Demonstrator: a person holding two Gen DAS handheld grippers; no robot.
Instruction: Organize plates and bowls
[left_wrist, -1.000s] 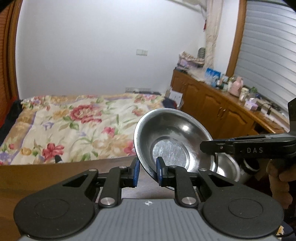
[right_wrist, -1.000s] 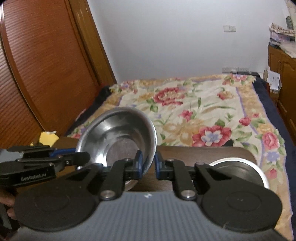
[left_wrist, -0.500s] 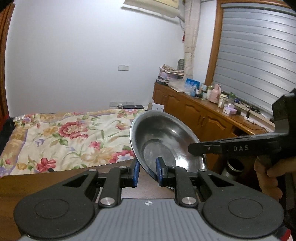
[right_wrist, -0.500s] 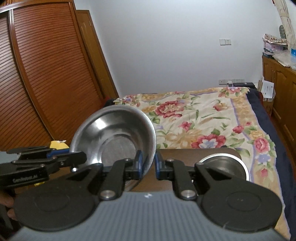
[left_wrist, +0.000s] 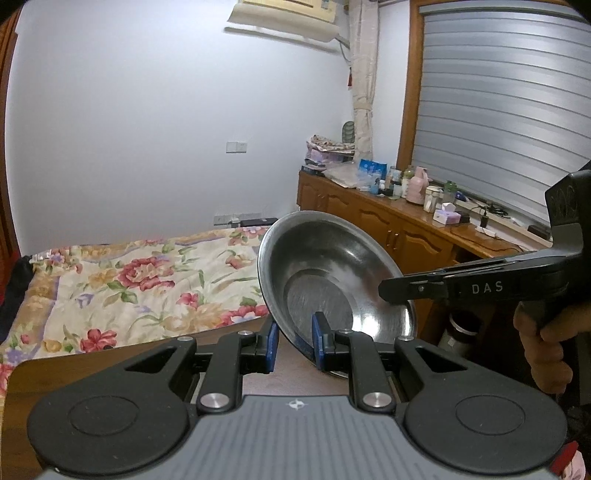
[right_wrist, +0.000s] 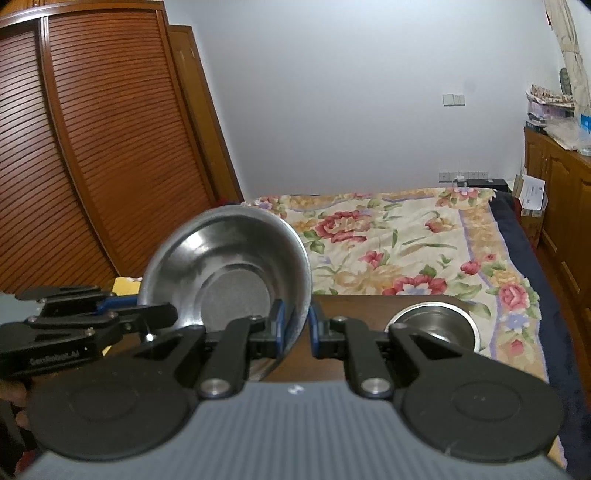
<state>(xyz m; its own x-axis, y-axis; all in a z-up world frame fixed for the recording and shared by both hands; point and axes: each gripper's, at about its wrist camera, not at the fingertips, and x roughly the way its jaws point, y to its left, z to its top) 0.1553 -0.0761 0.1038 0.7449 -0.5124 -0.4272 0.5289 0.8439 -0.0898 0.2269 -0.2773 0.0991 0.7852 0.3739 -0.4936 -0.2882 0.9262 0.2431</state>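
1. The left gripper (left_wrist: 293, 345) has its blue pads pinched on the near rim of a steel bowl (left_wrist: 332, 288), the rim passing between them
2. The right gripper (right_wrist: 295, 328) pinches the same bowl's (right_wrist: 229, 273) rim on the opposite side, one blue pad inside the wall and one outside
3. The bowl hangs in the air between the two tools, above the dark wooden table (right_wrist: 354, 306), tipped so its hollow faces each camera
4. In the left wrist view the right gripper (left_wrist: 391, 291) reaches in from the right edge, its black tip on the bowl's far rim, with a hand (left_wrist: 546, 347) wrapped on its handle
5. In the right wrist view the left gripper (right_wrist: 155, 312) comes in from the left, its tip at the bowl's rim
6. A second steel bowl (right_wrist: 436, 325) sits upright on the table's far right part, well apart from the held one
7. Beyond the table lies a bed with a floral cover (right_wrist: 406, 251)
8. Further off stand a louvred wooden wardrobe (right_wrist: 92, 147), a wooden sideboard (left_wrist: 406, 236) crowded with small bottles and boxes, and a white wall (left_wrist: 147, 129)
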